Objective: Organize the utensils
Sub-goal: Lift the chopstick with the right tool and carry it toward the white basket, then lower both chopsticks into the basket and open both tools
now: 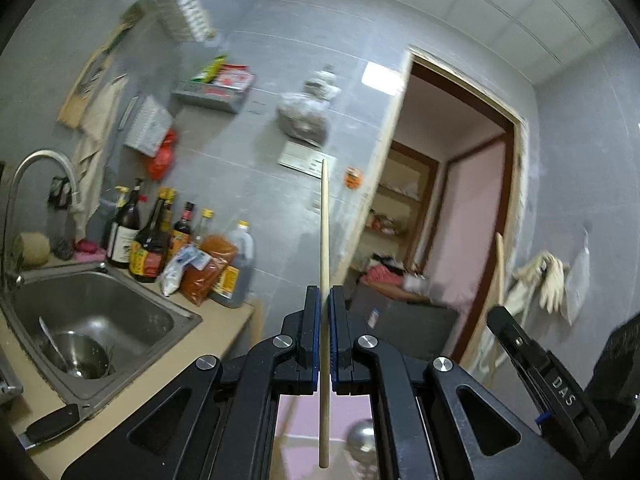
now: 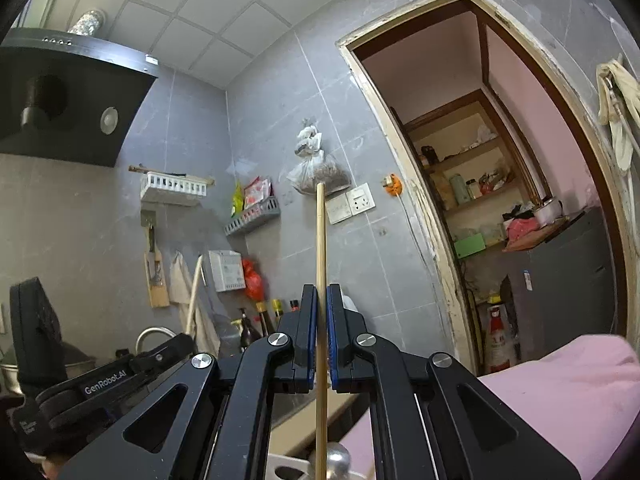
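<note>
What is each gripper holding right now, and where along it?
Left gripper is shut on a pale chopstick, held around mid-length. Right gripper is shut on a yellower chopstick, also around mid-length.

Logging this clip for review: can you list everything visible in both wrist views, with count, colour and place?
chopstick: 1, pale wood, upright in left gripper
second chopstick: 1, tan, upright in right gripper
sink: 1, steel, left on counter
steel bowl: 1, inside sink
faucet: 1, chrome, above sink
sauce bottles: several, dark, beside sink
range hood: 1, black, upper left
hanging bag: 1, clear, on wall
doorway: 1, brown-framed, right
left gripper: black, shut on chopstick
right gripper: black, shut on second chopstick
</note>
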Motion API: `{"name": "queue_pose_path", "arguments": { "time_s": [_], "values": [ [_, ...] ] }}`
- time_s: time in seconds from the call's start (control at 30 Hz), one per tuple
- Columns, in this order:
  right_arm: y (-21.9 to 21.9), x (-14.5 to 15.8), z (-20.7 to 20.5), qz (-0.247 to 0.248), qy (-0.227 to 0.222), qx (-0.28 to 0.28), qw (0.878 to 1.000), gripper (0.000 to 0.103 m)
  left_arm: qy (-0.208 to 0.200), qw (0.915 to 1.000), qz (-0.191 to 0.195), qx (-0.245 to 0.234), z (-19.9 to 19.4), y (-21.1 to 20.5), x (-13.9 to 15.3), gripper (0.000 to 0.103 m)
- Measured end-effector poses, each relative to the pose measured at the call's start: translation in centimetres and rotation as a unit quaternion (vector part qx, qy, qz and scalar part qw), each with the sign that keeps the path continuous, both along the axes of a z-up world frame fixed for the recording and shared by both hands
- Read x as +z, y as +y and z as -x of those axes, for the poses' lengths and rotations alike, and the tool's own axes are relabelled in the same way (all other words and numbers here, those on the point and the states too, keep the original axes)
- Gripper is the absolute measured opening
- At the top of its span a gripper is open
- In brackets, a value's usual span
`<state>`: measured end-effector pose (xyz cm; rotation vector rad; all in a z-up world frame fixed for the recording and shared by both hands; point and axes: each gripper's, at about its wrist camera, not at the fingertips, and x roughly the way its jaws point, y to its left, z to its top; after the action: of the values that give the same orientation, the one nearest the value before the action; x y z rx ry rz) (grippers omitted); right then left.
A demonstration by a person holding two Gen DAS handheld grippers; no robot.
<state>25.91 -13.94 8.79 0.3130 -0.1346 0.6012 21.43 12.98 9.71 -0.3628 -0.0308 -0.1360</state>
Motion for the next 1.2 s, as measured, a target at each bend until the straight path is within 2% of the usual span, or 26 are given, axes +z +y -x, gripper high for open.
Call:
{"name": "queue_pose_path", "arguments": {
  "time_s": [0.3, 0.67, 0.87, 1.2],
  "values": [
    [1.3, -1.9, -1.7, -0.009, 0.009, -0.012, 1.000, 0.003, -0.015, 0.9962, 0.081, 0.031, -1.0, 4.3, -2.6, 0.002],
    [2.9, -3.5, -1.7, 0.028, 0.004, -0.024, 0.999, 0.003, 0.013, 0.9990, 0.038, 0.019, -1.1, 2.0, -4.4, 0.002],
    [3.7, -4.3, -1.4, 0.057, 0.008, -0.021, 0.998, 0.003, 0.024, 0.9996, -0.012, 0.010, -1.3, 0.0, -5.6, 0.002],
    [4.5, -5.2, -0.9, 0.086, 0.012, -0.015, 0.996, 0.004, 0.039, 0.9987, -0.029, 0.014, -1.4, -1.0, -6.5, 0.002]
  ]
}}
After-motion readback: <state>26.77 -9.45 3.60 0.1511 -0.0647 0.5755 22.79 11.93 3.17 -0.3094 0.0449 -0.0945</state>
